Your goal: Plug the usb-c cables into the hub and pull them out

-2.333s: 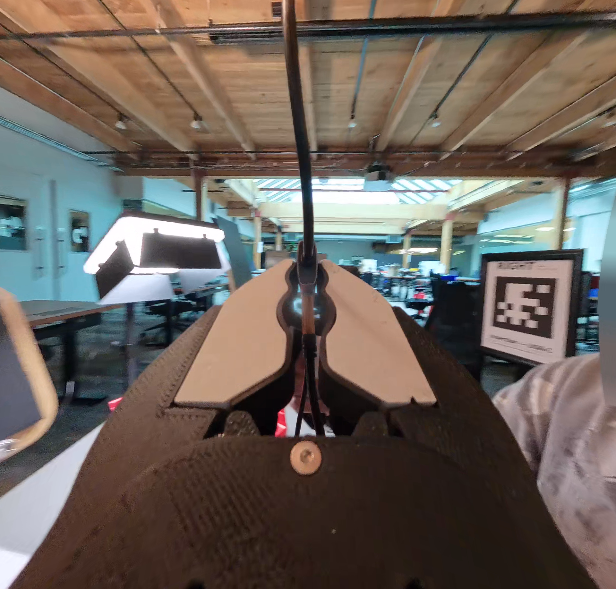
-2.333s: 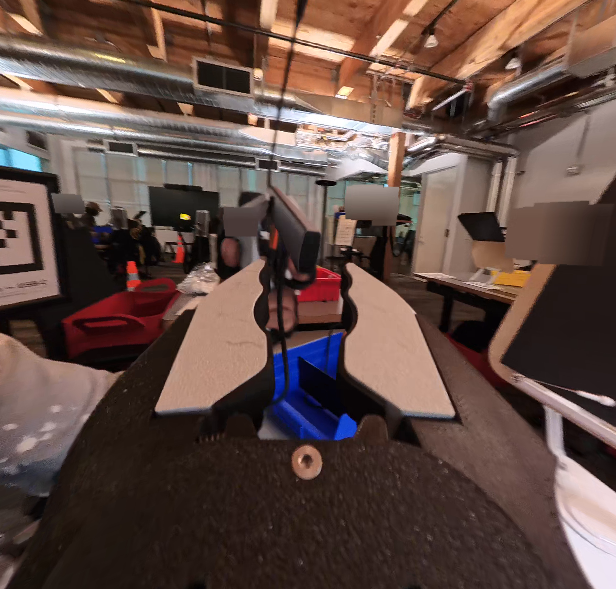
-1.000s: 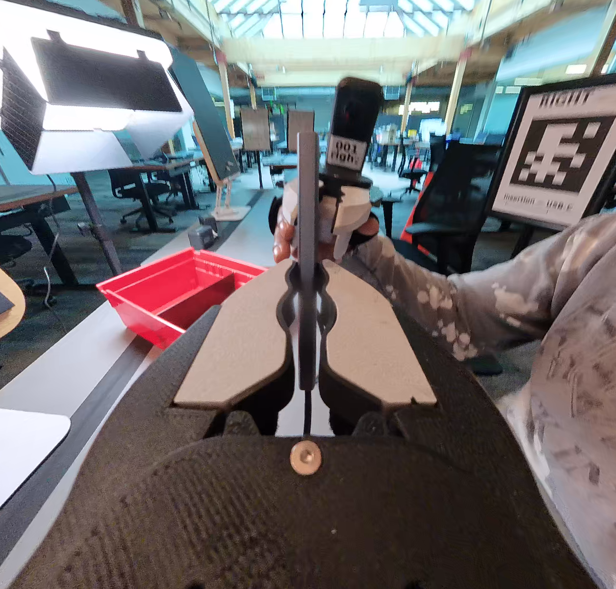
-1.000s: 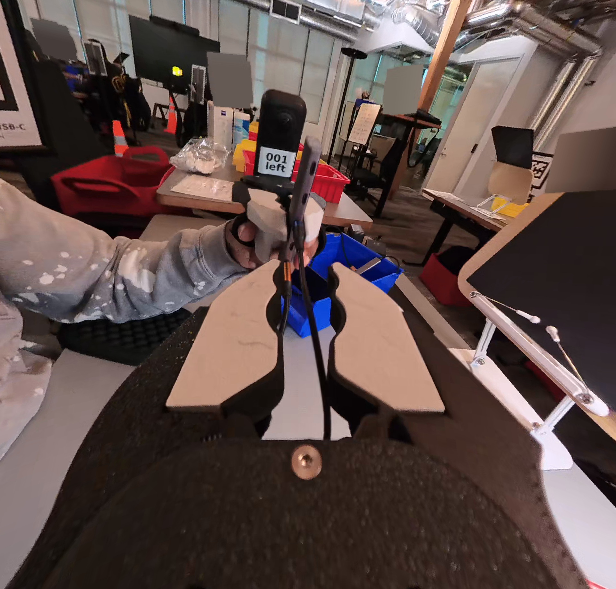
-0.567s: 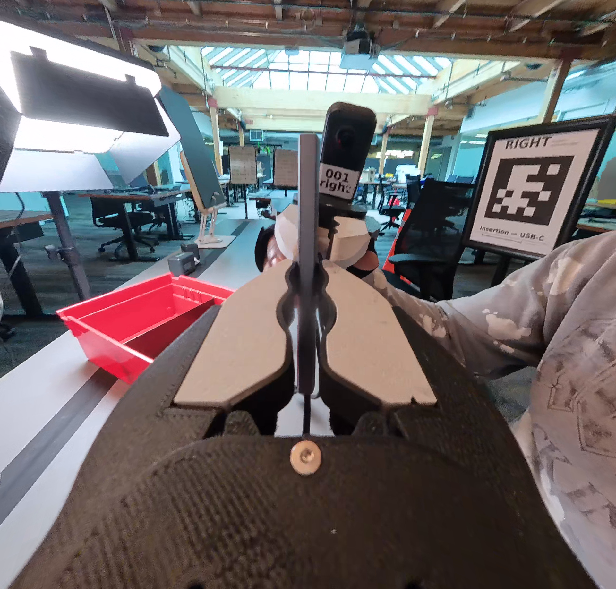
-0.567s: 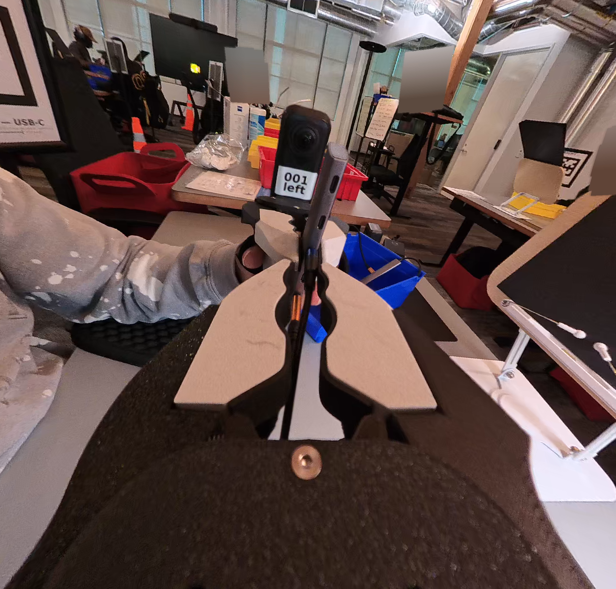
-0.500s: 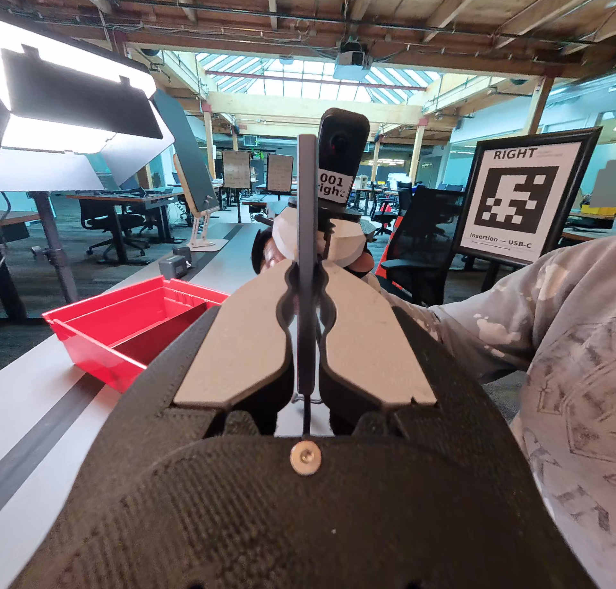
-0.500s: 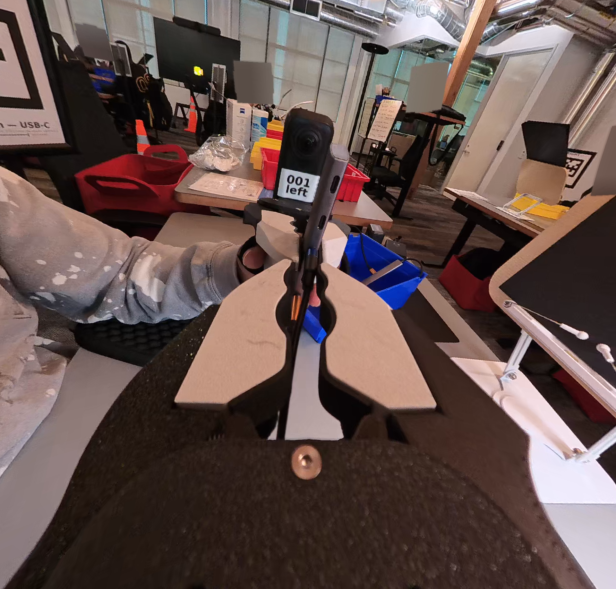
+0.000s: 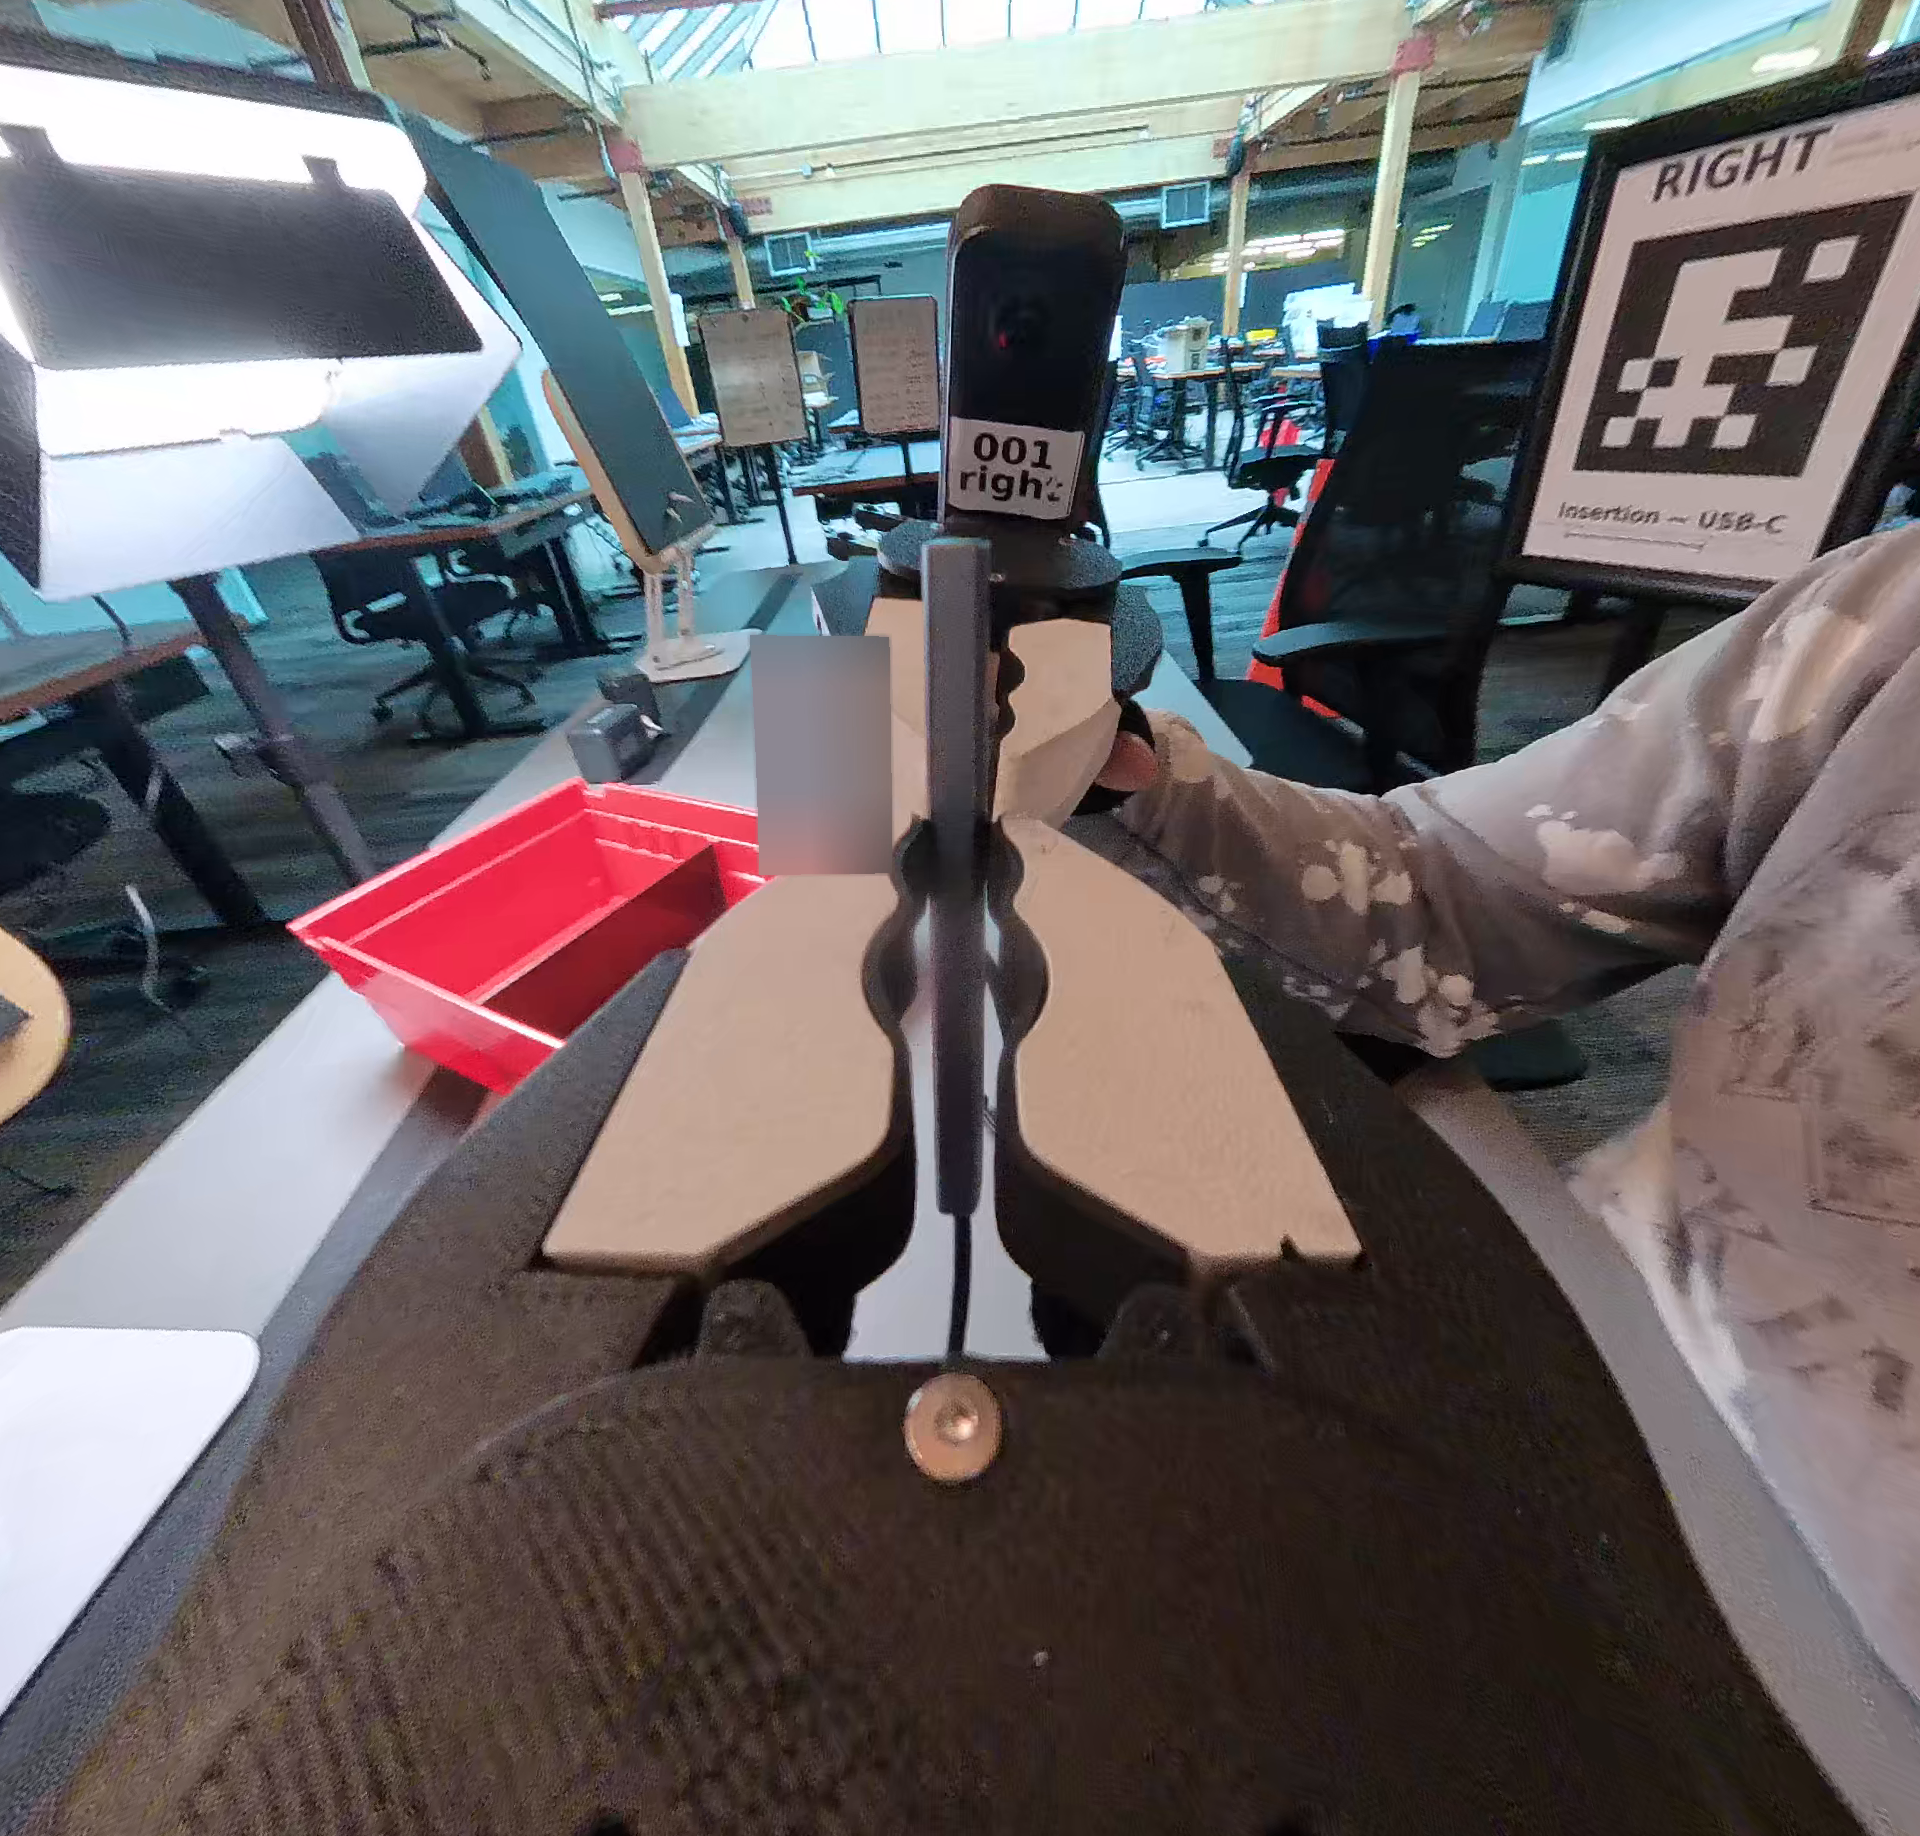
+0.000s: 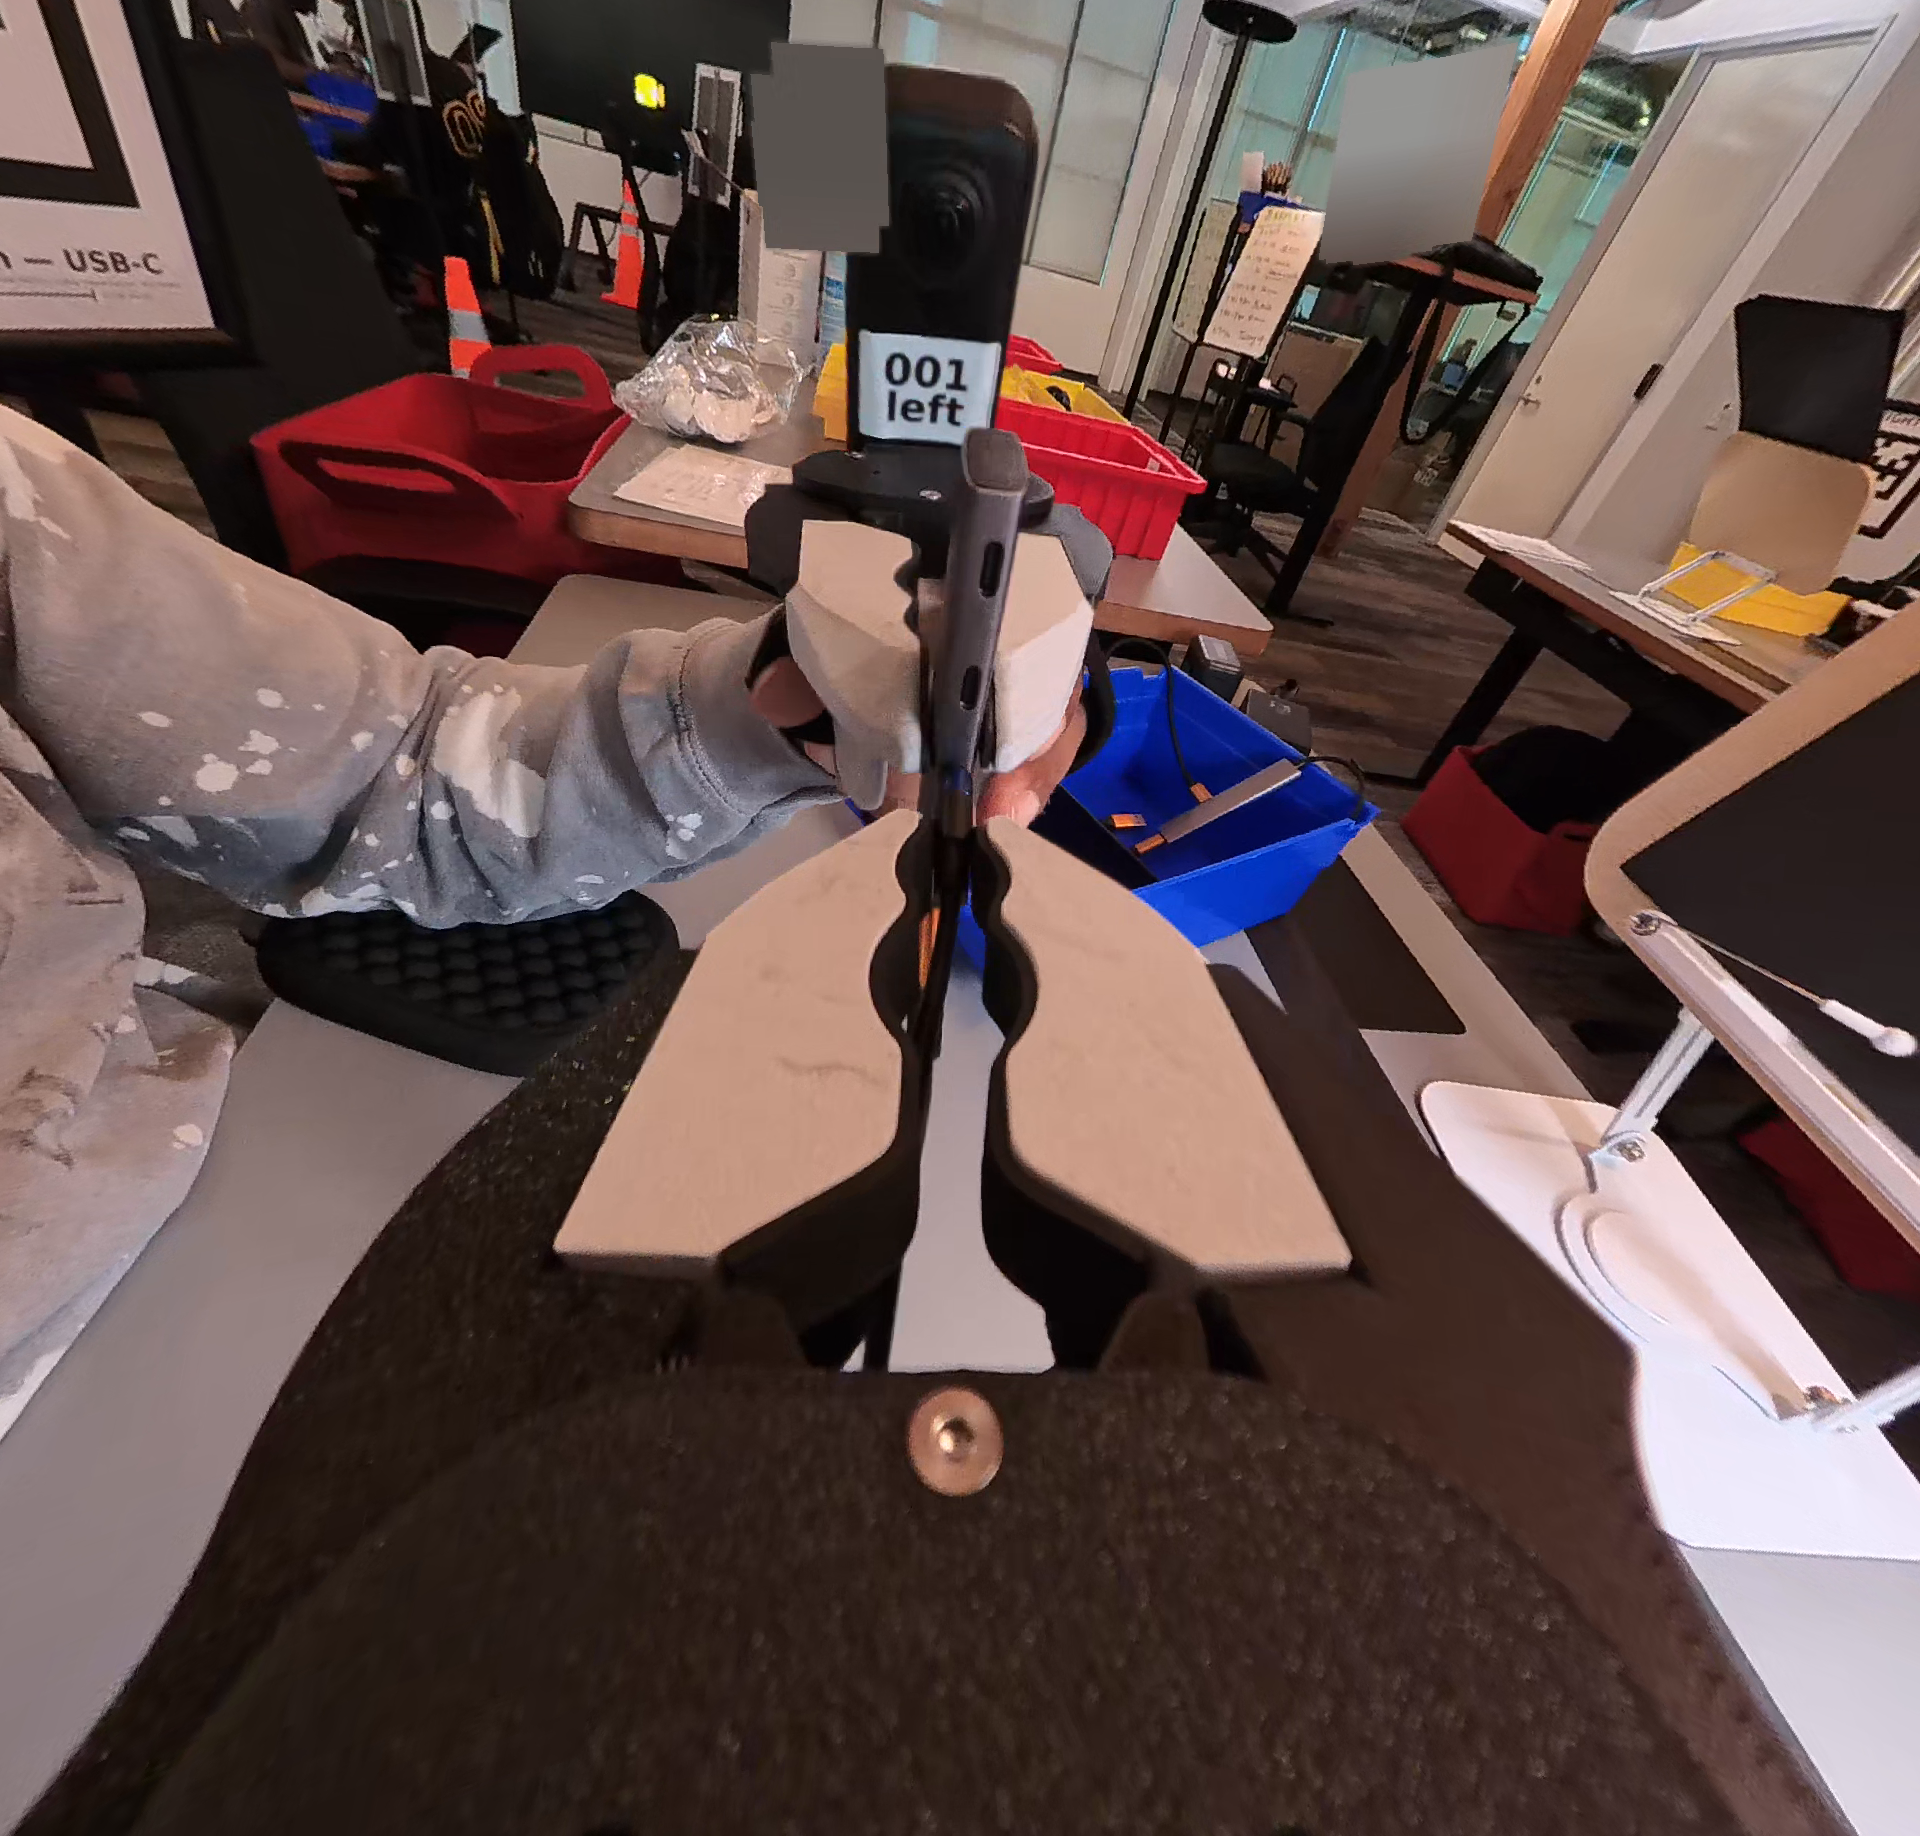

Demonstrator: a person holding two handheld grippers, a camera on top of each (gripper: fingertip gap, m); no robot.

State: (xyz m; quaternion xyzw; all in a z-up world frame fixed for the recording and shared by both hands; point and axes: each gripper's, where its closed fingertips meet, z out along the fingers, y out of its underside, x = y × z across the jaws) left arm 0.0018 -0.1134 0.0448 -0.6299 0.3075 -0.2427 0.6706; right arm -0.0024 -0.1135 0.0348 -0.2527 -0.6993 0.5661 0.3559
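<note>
My left gripper (image 9: 954, 830) is shut on the grey hub (image 9: 956, 851), which stands edge-on between its fingers with a thin black lead (image 9: 961, 1287) hanging from its lower end. The hub also shows in the right wrist view (image 10: 977, 591), with ports along its edge, held by the left gripper (image 10: 904, 643). My right gripper (image 10: 951, 825) is shut on a black usb-c cable with an orange plug (image 10: 932, 929). The cable's tip reaches the hub's lower end; I cannot tell whether it is seated. The right gripper (image 9: 1039, 716) faces me just beyond the hub.
A red bin (image 9: 499, 945) stands on the grey table to the left. A blue bin (image 10: 1226, 851) holds another hub and several cables. A white stand base (image 10: 1662, 1267) is at the right, and a black mat (image 10: 457, 965) lies under the grey sleeve. The grippers are tip to tip, or close to it.
Both views have tilted down from the ceiling. The right gripper has shut on the cable. The two grippers have come closer together, face to face.
</note>
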